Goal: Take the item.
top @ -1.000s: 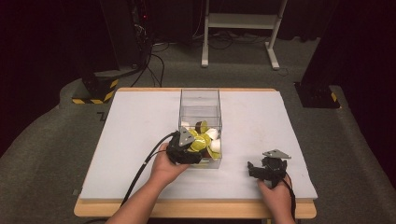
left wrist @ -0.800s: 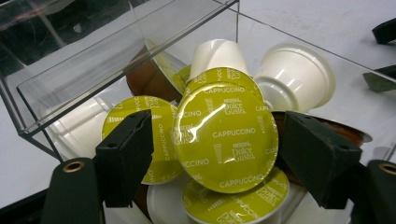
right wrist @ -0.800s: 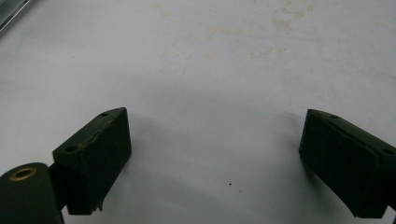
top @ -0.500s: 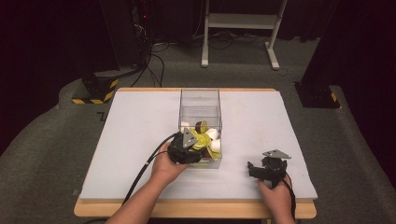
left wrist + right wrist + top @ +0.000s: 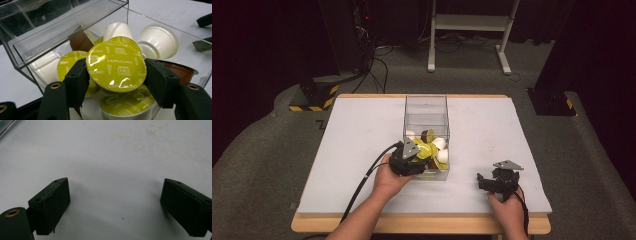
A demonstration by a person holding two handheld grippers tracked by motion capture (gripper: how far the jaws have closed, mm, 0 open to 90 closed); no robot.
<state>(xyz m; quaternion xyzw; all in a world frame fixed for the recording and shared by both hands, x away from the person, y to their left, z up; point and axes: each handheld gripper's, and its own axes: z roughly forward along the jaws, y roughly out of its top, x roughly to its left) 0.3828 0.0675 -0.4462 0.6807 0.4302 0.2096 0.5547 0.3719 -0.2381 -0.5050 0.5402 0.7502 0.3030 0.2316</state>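
A clear plastic box (image 5: 426, 107) in the middle of the table holds several coffee capsules. My left gripper (image 5: 419, 152) reaches into its near end. In the left gripper view its jaws have just been closing, and both pads (image 5: 78, 75) now press on the rim of a yellow-green Cappuccino capsule (image 5: 116, 65), held tilted above the pile. Under and around it lie other green capsules (image 5: 125, 105), white ones (image 5: 157, 41) and a brown one (image 5: 180, 71). My right gripper (image 5: 482, 181) rests near the front right of the table, its jaws wide apart over the bare white top (image 5: 115, 150).
The box's open clear lid (image 5: 50, 27) stands up behind the pile. The white table top (image 5: 352, 145) has free room left and right of the box. A cable (image 5: 362, 185) trails from the left gripper toward the front edge.
In the high view both hands stay where they were. The left gripper stays at the near end of the box over the capsules.
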